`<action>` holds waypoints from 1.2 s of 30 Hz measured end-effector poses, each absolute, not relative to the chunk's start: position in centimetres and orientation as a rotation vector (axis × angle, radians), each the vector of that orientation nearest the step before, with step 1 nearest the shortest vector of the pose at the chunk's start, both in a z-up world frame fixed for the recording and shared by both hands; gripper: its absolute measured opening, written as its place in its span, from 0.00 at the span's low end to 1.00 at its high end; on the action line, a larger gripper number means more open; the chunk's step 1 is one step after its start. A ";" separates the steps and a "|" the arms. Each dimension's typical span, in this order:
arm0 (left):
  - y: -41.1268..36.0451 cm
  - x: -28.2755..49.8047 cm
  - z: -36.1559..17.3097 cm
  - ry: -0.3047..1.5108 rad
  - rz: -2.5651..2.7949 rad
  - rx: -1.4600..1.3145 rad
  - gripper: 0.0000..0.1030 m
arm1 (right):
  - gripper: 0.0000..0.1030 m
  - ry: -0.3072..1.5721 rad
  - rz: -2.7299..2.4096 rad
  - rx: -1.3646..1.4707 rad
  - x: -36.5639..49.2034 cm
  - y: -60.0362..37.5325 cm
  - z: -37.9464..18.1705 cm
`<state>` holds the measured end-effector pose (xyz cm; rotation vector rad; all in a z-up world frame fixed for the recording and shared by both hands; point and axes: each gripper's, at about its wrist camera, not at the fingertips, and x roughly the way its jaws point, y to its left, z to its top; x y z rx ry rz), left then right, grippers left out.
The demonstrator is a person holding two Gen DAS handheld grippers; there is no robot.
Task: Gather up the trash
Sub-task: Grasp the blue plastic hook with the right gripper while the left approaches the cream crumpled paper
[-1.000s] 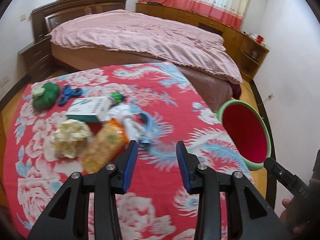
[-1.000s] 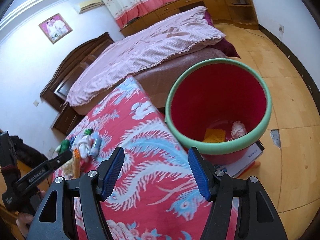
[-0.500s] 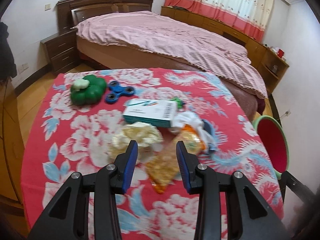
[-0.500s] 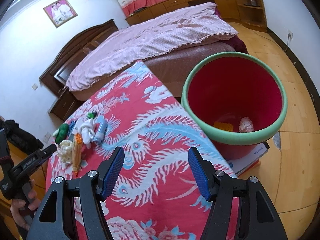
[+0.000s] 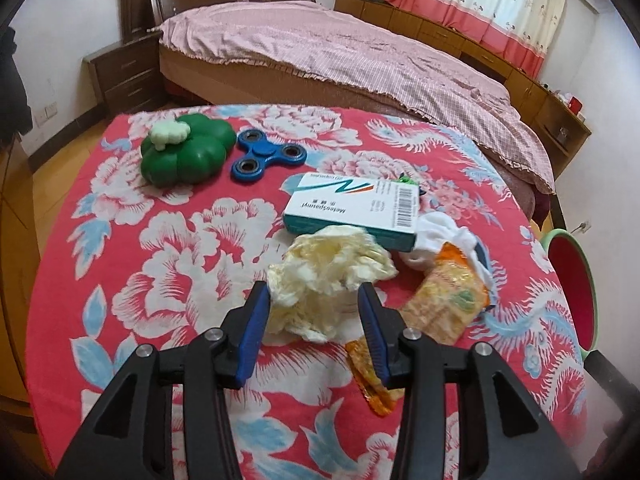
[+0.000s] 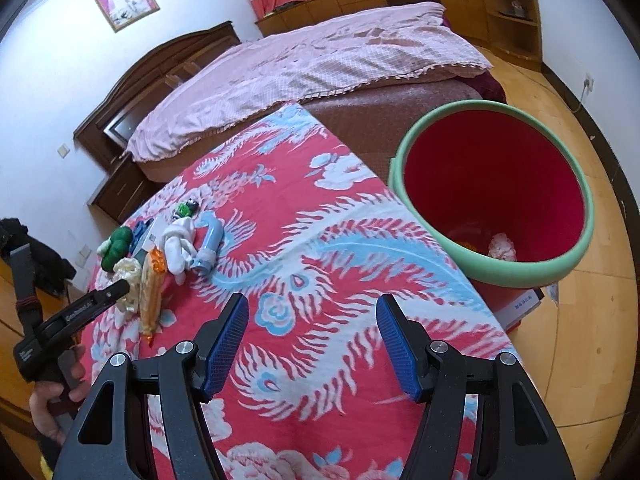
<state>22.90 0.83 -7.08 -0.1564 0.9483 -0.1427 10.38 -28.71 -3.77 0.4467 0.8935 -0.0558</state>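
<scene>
A crumpled pale-yellow wad [image 5: 328, 276] lies on the red floral tablecloth [image 5: 168, 280]. My left gripper [image 5: 313, 300] hovers at it, jaws opening, with the wad's near part between the blue pads and neither pad pressing on it. An orange snack wrapper [image 5: 444, 300] lies just to the right, beside a white cloth [image 5: 436, 236] and a white-and-teal box [image 5: 352, 208]. The red bin with a green rim [image 6: 400, 184] stands off the table's right side, with scraps [image 6: 502, 246] at its bottom. My right gripper [image 6: 312, 316] is open above bare cloth, holding nothing.
A green toy [image 5: 186, 152] and a blue fidget spinner [image 5: 268, 158] sit at the far left of the table. A light-blue pipe piece [image 6: 208, 244] lies by the white cloth. A bed [image 5: 340, 52] stands behind the table. A hand [image 6: 48, 400] holds the left gripper's handle.
The left gripper has swung left and down from the bin side to the yellow wad, and its jaws have widened. The right gripper has drifted sideways, so the bin sits further right in its view.
</scene>
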 end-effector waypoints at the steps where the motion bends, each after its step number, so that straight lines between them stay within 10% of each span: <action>1: 0.9 23.0 -7.3 0.953 -0.145 -0.167 0.44 | 0.66 0.897 -0.053 0.438 10.8 -28.4 -3.8; 22: 2.6 23.3 -8.8 0.901 -0.170 -0.228 0.33 | 0.64 0.967 0.069 0.175 19.2 -19.7 -6.3; 36: 2.9 23.0 -8.8 0.897 -0.178 -0.237 0.33 | 0.27 0.968 0.068 0.130 21.4 -18.3 -7.2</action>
